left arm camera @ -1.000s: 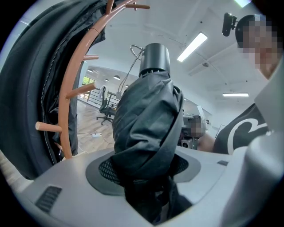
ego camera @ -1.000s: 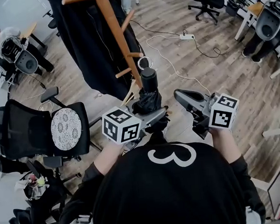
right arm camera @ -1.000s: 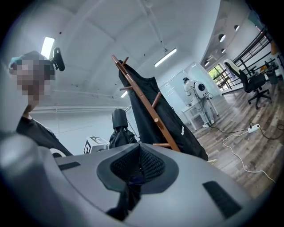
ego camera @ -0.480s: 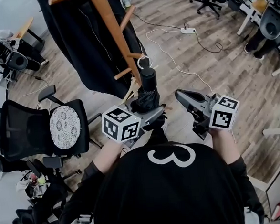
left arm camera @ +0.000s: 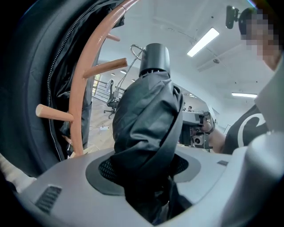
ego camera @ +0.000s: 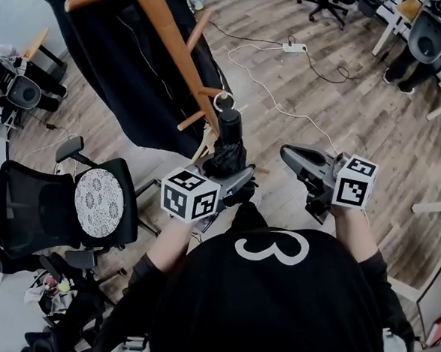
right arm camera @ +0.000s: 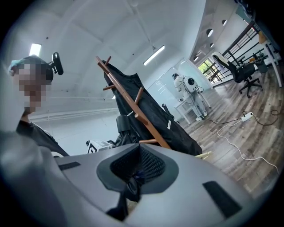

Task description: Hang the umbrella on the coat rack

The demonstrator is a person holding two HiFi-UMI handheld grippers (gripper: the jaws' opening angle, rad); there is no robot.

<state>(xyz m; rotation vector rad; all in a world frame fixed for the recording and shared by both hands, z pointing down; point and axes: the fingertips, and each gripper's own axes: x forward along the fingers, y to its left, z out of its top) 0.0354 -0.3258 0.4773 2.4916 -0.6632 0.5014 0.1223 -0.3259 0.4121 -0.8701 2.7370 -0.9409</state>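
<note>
I can read only a white numeral 3 (ego camera: 273,249) on the person's black shirt (ego camera: 268,315); nothing else is legible.

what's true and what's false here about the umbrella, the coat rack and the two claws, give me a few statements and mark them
1. The left claw is shut on the folded umbrella. True.
2. The right claw grips the umbrella too. False: it is shut on nothing and is held apart from the umbrella, to the person's right.
3. A black coat hangs on the wooden coat rack. True.
4. The umbrella lies on the floor. False: it is held upright, handle end up, close beside the rack.
5. An office chair stands at the person's left. True.
</note>
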